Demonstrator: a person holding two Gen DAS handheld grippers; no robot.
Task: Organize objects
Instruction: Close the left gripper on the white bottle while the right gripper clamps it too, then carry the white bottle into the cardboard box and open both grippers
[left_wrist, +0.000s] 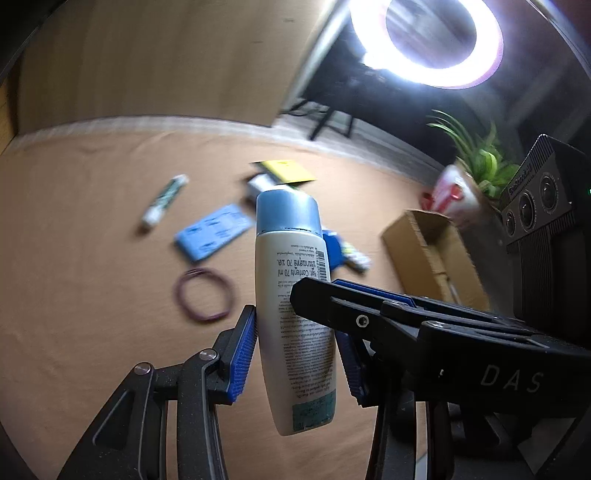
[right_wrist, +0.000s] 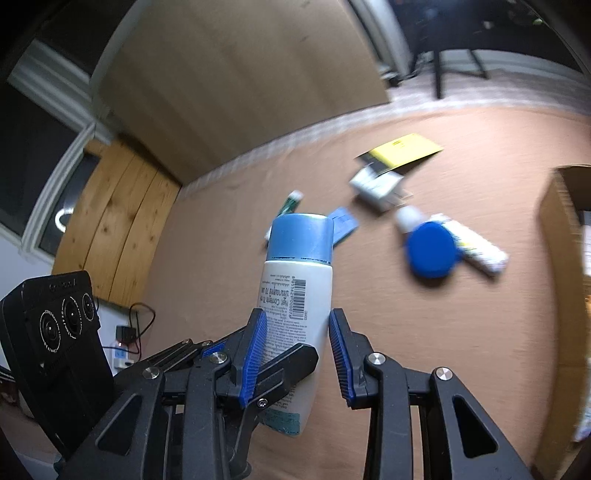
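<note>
A white bottle with a light blue cap is held above the tabletop, cap pointing away from both cameras. In the left wrist view the left tool has one blue pad against the bottle's left side, while the right-hand pad appears close to or touching it; the right tool's black finger crosses in front from the right, stamped "DAS". In the right wrist view the right tool brackets the same bottle; its left pad touches, and whether the right pad makes contact cannot be told. The label reads "Net Contents 70 ml" beside a barcode. Only the left view shows a purple ring, a ring light, a potted plant and an open cardboard box. Only the right view clearly shows a round blue lid, a white tube and a small white carton. Both show a yellow card and a blue packet.
</note>
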